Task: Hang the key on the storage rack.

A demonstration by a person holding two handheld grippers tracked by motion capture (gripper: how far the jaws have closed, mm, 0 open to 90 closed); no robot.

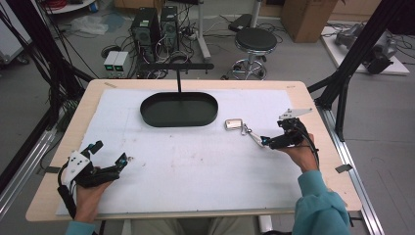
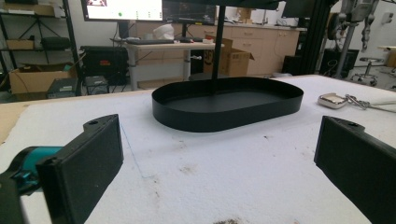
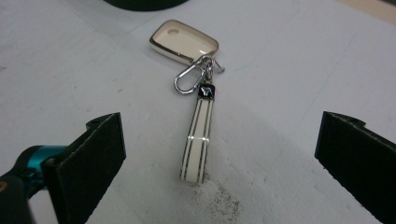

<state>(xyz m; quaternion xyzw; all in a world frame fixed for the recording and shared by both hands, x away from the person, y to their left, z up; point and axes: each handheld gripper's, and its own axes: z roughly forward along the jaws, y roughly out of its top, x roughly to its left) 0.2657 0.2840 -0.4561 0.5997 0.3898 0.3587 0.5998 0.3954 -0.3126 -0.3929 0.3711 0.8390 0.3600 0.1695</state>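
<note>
- The right claw [image 3: 219, 163] is standing wide open, holding nothing, its jaws sitting either side of the near end of the striped strap [image 3: 197, 140] without touching it.
- The key fob [image 3: 184, 41] is lying flat on the white mat [image 1: 195, 166] of the worktop, right of centre, just right of the black oval tray [image 1: 179, 108].
- The left claw [image 2: 215, 172] is gaping wide and empty at the near left, well apart from the tray.

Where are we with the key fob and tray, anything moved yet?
Nothing looks done: the black tray holds nothing and the key fob lies on the white mat, strap toward the right claw. That claw is open astride the strap, not gripping. Left claw is open, idle. Grasping remains, perhaps traying.
</note>
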